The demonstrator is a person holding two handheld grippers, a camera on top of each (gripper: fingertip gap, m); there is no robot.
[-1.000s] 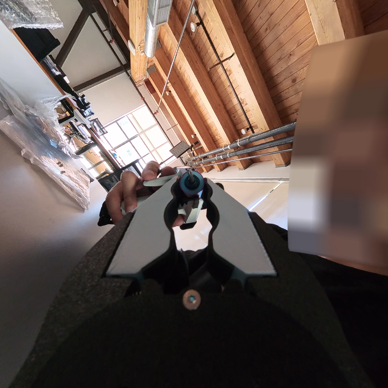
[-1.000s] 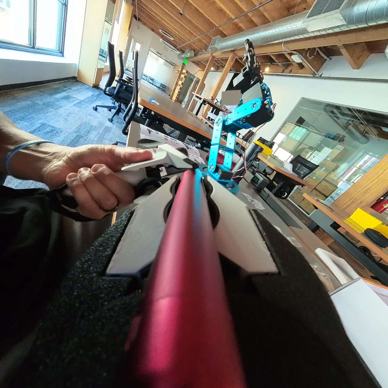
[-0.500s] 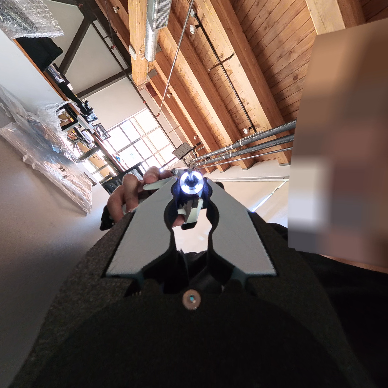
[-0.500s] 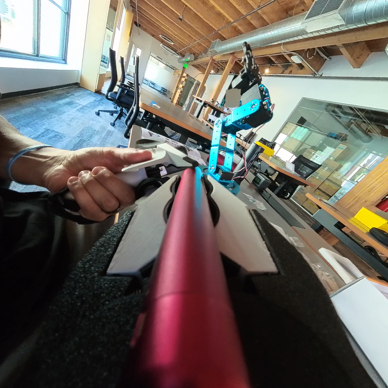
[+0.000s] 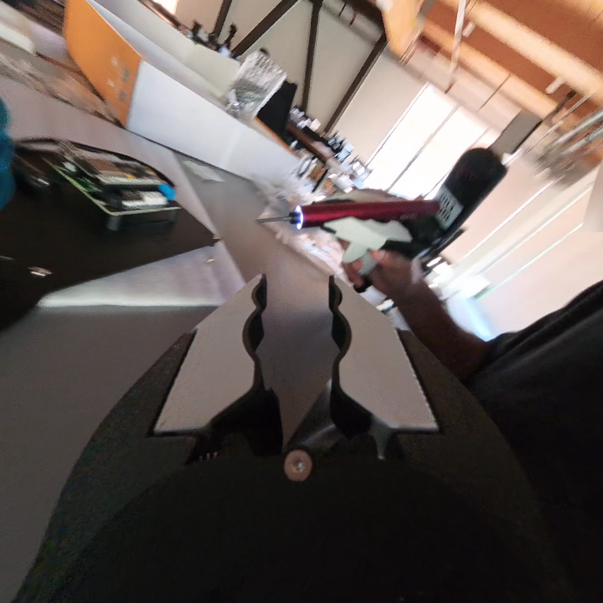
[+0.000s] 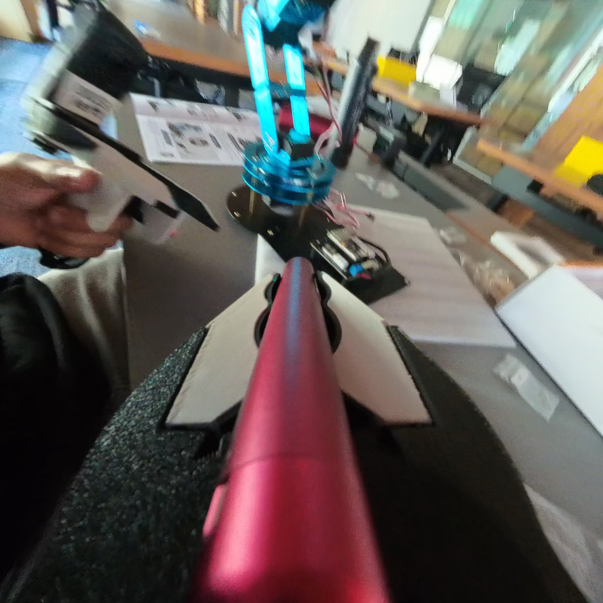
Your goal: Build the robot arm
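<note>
My right gripper (image 6: pixel 295 280) is shut on a red electric screwdriver (image 6: pixel 287 408) that runs forward between its fingers, pointing at a blue robot arm kit (image 6: pixel 287 169) on a black base plate (image 6: pixel 287 228). In the left wrist view the screwdriver (image 5: pixel 365 212) shows from the side, its tip light on and its bit pointing left, held by the right gripper (image 5: pixel 359 228). My left gripper (image 5: pixel 297 284) is open and empty above the grey table (image 5: pixel 98 359). It also shows at the left of the right wrist view (image 6: pixel 182 208), held by a hand.
A circuit board (image 5: pixel 111 182) sits on the black base plate at left. A white and orange box (image 5: pixel 156 98) stands behind it. An instruction sheet (image 6: pixel 195 137) lies behind the blue arm. A white box (image 6: pixel 554 313) stands at right. Both views are blurred. Tip to tip, the grippers are about 10 centimeters apart.
My left gripper let go of the screwdriver tip, opened and swung down from the ceiling toward the table. My right gripper tilted down toward the blue arm's base, still holding the screwdriver.
</note>
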